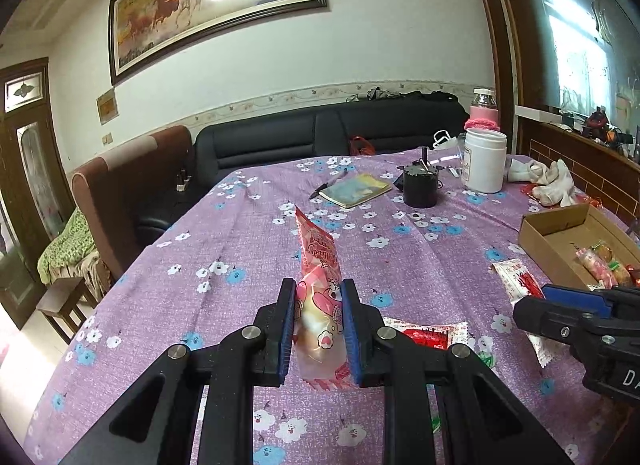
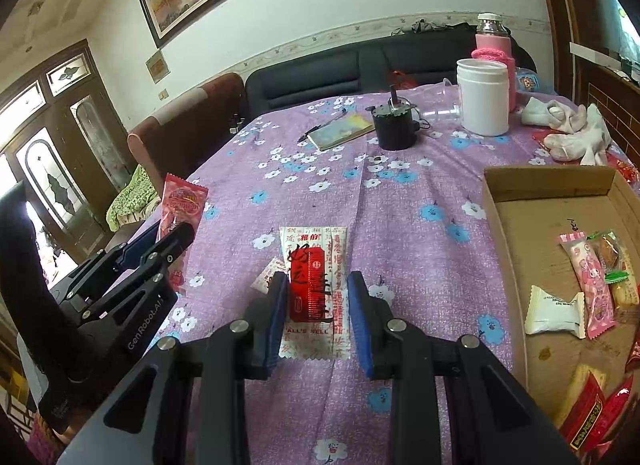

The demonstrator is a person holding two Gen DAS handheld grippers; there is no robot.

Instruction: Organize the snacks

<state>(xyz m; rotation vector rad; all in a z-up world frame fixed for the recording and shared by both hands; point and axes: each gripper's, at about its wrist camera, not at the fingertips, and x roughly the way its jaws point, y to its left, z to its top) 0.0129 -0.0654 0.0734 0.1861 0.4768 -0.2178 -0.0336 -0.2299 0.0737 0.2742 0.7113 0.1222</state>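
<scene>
You are mid-sort: some snacks already lie in the box (image 2: 504, 201) at the right of the right wrist view, and two more are in hand. At the left of that view your left gripper (image 1: 318, 329) is clamped on a pink packet (image 1: 320, 265), a glossy crinkled film sleeve with serrated ends that stands nearly upright between the blue ribbed pads, clear of the cloth (image 1: 240, 225). In the lower middle, your right gripper (image 2: 318, 317) stands over a white packet (image 2: 316, 289) with a red block and printed characters, flat and rectangular. Its jaws are narrow and straddle the packet, but I cannot tell whether the pads press it. The packet looks as if it lies on the cloth. Next, I judge, you carry the pink packet right, over the box's low cardboard wall, and let go there. The purple flowered cloth is soft and creased, so flat packets may be hard to pinch.
</scene>
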